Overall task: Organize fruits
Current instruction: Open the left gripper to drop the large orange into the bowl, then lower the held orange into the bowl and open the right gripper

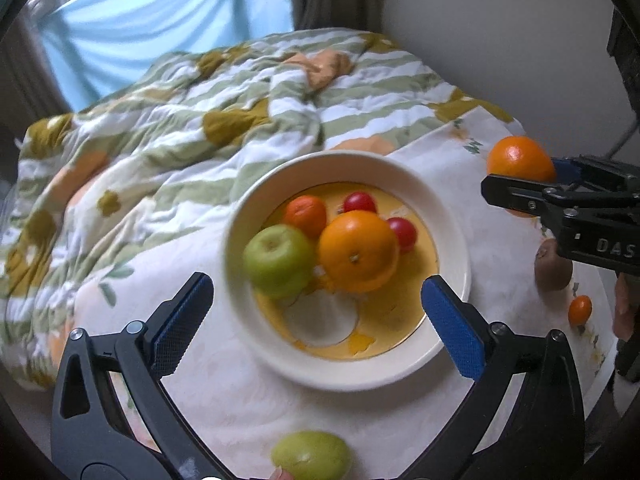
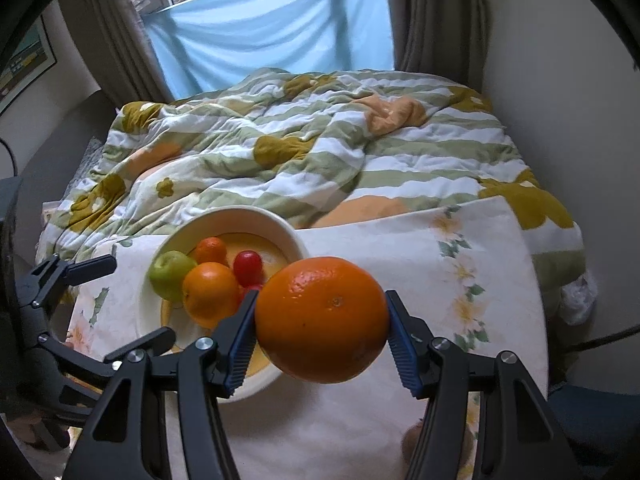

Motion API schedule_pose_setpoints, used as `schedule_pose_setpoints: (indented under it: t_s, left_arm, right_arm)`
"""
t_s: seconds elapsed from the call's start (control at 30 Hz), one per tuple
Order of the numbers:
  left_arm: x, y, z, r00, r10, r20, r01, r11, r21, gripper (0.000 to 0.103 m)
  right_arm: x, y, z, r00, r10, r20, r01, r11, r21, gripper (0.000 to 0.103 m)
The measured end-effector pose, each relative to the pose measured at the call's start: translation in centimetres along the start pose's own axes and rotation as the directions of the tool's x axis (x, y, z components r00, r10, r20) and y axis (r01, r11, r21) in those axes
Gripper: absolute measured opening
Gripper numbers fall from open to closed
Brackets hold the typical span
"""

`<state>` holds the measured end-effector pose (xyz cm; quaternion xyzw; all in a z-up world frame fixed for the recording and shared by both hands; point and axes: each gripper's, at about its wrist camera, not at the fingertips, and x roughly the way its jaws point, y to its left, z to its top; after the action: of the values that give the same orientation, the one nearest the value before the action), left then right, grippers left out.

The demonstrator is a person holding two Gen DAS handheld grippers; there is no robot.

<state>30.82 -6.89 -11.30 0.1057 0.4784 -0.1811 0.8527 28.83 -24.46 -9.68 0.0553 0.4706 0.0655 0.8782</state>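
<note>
Overhead, left hand-held gripper (image 1: 316,312) spread, tilted down

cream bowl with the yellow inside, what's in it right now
The cream bowl holds a green apple, a large orange, a small tangerine and two red cherry tomatoes. Anything beneath them is hidden.

Home bedrm: bed w/ rumpled quilt (image 2: 312,148), curtained window (image 2: 272,24).

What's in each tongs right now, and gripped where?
Right tongs pinch an orange by its opposite sides, clear of the table. Left tongs are open and empty above the bowl.
</note>
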Motion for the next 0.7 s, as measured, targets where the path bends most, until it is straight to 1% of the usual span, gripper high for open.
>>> schedule_pose_setpoints:
  t_s: [0.07,0.2,0.3,0.4,0.53,0.7]
  left_arm:
    - [-0.3,0.7,-0.2,1.000,0.009,-0.001,-0.009,1.000,-0.021,0.103]
    - [-1.2,2.0,-1.0,0.999,0.049,-0.003,-0.049,0.997,-0.059,0.103]
    - [-1.9,3.1,-1.5,0.999,0.033,0.009,-0.032,0.993,-0.112,0.103]
    - [-1.8,4.0,-1.9,1.000,0.031,-0.001,-0.031,0.989,-0.148,0.103]
    - [-1.3,4.7,-2.6,0.997,0.068,-0.024,-0.071,0.986,-0.152,0.103]
    - [-1.2,5.0,-3.0,0.997,0.078,-0.026,-0.081,0.986,-0.144,0.103]
  right_arm:
    - [0.8,0.7,0.4,1.000,0.019,-0.008,-0.019,1.000,-0.016,0.056]
    - [2.3,1.7,1.0,0.999,0.049,-0.022,-0.050,0.998,-0.027,0.056]
    - [3.8,2.1,1.5,0.997,0.067,-0.028,-0.068,0.998,-0.019,0.056]
    - [5.1,2.1,1.7,0.996,0.083,-0.035,-0.083,0.997,0.001,0.056]
    - [6.4,2.3,1.9,0.995,0.087,-0.050,-0.086,0.996,0.025,0.056]
    - [6.9,2.5,2.1,0.995,0.097,-0.038,-0.096,0.995,0.034,0.056]
